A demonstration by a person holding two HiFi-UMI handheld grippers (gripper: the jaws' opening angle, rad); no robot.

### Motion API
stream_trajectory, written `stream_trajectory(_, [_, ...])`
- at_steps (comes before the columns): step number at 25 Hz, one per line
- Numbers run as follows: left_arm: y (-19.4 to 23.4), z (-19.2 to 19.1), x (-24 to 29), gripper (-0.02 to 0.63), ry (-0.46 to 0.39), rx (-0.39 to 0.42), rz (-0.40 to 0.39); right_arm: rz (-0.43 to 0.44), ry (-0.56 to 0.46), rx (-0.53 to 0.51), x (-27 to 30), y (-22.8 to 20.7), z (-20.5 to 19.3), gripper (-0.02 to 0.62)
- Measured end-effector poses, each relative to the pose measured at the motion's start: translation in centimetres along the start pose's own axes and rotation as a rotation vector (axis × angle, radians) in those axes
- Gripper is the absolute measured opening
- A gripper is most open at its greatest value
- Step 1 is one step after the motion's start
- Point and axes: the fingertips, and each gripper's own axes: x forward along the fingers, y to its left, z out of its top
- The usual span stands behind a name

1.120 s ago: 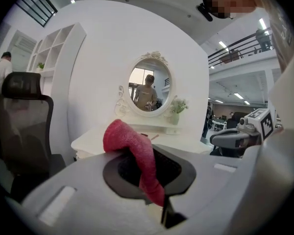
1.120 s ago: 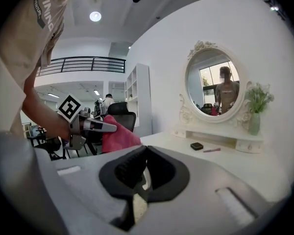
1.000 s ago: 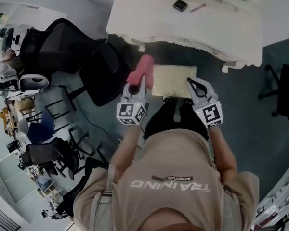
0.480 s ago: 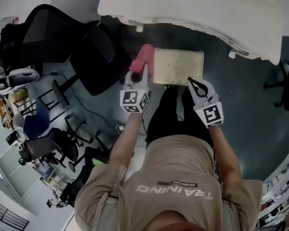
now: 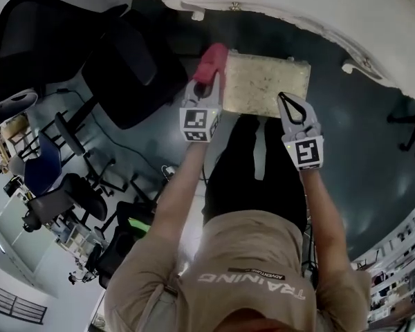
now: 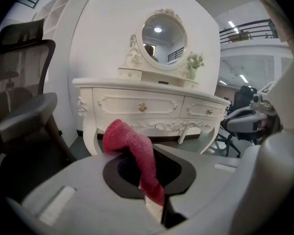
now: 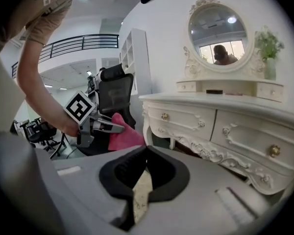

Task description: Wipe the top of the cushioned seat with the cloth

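The beige cushioned seat (image 5: 266, 83) stands on the floor in front of the white dressing table (image 5: 332, 5). My left gripper (image 5: 209, 83) is shut on a pink cloth (image 5: 211, 62), which hangs just off the seat's left edge. In the left gripper view the cloth (image 6: 130, 141) rises out of the shut jaws of that gripper (image 6: 149, 180). My right gripper (image 5: 283, 97) hovers at the seat's near right corner. Its jaws meet tip to tip in the right gripper view (image 7: 146, 153), with nothing held. A strip of the seat (image 7: 142, 190) shows below them.
A black office chair (image 5: 117, 68) stands close on the left of the seat. Several more chairs (image 5: 62, 185) crowd the floor further left. The dressing table's curved legs (image 6: 90, 131) and drawers (image 7: 225, 116) rise right behind the seat.
The head view has slid forward, so the dressing table has moved toward the top edge. Both grippers keep about the same place beside the seat. The cloth stays in the left one.
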Motion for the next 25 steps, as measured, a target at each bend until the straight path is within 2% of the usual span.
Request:
stream_trajectory(6, [2.8,-6.1,4.8,0.031,0.081,0.075,-0.02,0.026,0.061,0.045,5.2,1.0,-4.7,0.004])
stream_trajectory(11, [4.3,-11.1,7.8,0.032,0.178,0.089,-0.028,0.039,0.084,0.076,7.6,1.7,-7.1,0.003])
stream_trajectory(19, [7.0,-16.5,12.0,0.032,0.271,0.011,0.012,0.031,0.1,0.1,9.2,0.0,-10.4,0.005])
stream_trajectory(25, [4.9,-17.7,14.4,0.032,0.274,0.01,-0.027,-0.005,0.113,0.119,8.8,-2.3,-13.1,0.004])
